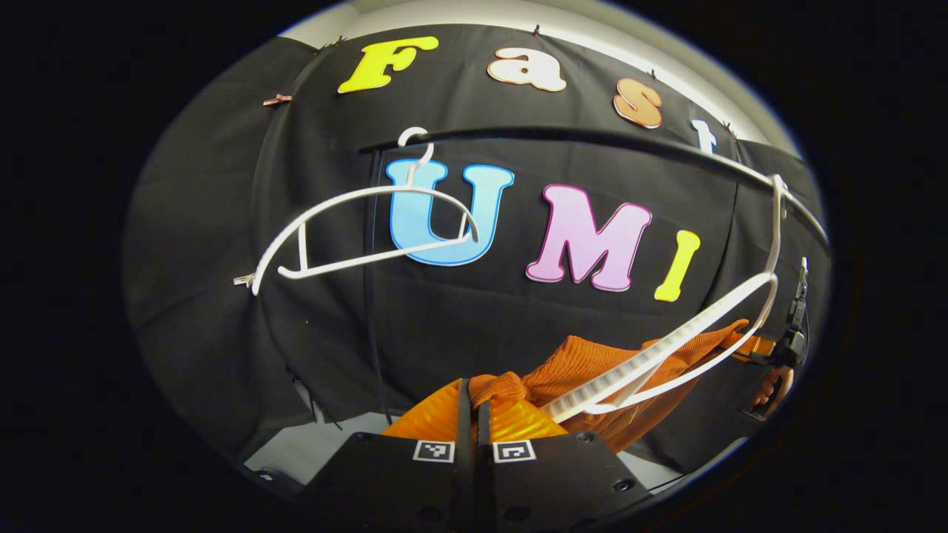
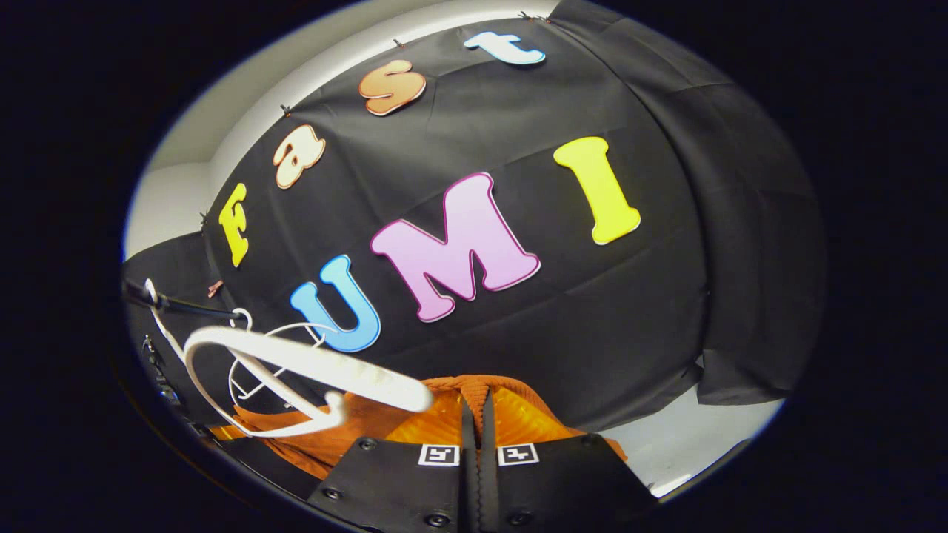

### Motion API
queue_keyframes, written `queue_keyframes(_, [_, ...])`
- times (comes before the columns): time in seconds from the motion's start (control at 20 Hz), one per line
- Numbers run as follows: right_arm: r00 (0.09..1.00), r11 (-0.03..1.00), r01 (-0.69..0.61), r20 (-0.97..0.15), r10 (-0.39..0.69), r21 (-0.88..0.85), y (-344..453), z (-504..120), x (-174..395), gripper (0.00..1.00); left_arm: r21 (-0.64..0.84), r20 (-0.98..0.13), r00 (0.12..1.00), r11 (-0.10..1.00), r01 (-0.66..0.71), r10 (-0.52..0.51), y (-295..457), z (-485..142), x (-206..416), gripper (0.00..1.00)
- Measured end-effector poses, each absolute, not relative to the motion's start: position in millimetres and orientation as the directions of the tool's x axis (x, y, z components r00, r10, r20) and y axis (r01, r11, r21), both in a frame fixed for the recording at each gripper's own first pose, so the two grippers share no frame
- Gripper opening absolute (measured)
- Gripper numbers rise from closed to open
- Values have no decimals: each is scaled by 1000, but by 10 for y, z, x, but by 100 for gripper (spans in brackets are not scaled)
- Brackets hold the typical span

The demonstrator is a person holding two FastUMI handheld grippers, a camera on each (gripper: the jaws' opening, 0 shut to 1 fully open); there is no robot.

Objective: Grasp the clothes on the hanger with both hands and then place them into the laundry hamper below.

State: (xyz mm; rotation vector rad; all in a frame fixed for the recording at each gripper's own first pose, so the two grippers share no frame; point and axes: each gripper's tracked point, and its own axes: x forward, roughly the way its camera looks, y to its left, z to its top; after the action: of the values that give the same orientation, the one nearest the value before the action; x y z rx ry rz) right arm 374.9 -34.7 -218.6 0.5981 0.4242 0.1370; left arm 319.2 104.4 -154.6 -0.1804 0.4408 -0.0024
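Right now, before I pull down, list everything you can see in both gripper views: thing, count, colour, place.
Garment: one, orange ribbed knit, bunched at the fingers of both grippers, draped at the near hanger.
Near hanger: one, white, hooked on the rail, tilted, its arm lying across the garment.
Far hanger: one, white, bare, hanging from the rail farther along.
Rail: one, dark, running across in front of the black cloth wall.
Cloth wall: black, behind everything.
Hand: one, at the far right of the left gripper view, holding the other gripper.
Left gripper: fingers closed together, garment bunched at their tips.
Right gripper: fingers closed together on the garment's edge.
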Motion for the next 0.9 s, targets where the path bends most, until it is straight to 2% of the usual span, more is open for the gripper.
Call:
queue_keyframes(0.3, [862, 746, -96, -319, 393, 658, 192, -2401, 3241, 4, -229, -450, 891, 972, -50, -61, 929, -2040, 2907, 5])
queue_keyframes(0.45, [830, 701, -173, -281, 482, 692, 502, -2348, 2903, 4, -234, -447, 889, 972, -13, -95, 701, -2219, 2698, 5])
queue_keyframes(0.6, [795, 669, -263, -236, 558, 696, 811, -2227, 2593, 4, -234, -415, 896, 970, 63, -158, 359, -2185, 2556, 5])
queue_keyframes(0.9, [731, 601, -413, -144, 667, 684, 1348, -1706, 2212, 4, -244, -309, 915, 951, 188, -260, -190, -1710, 2454, 5])
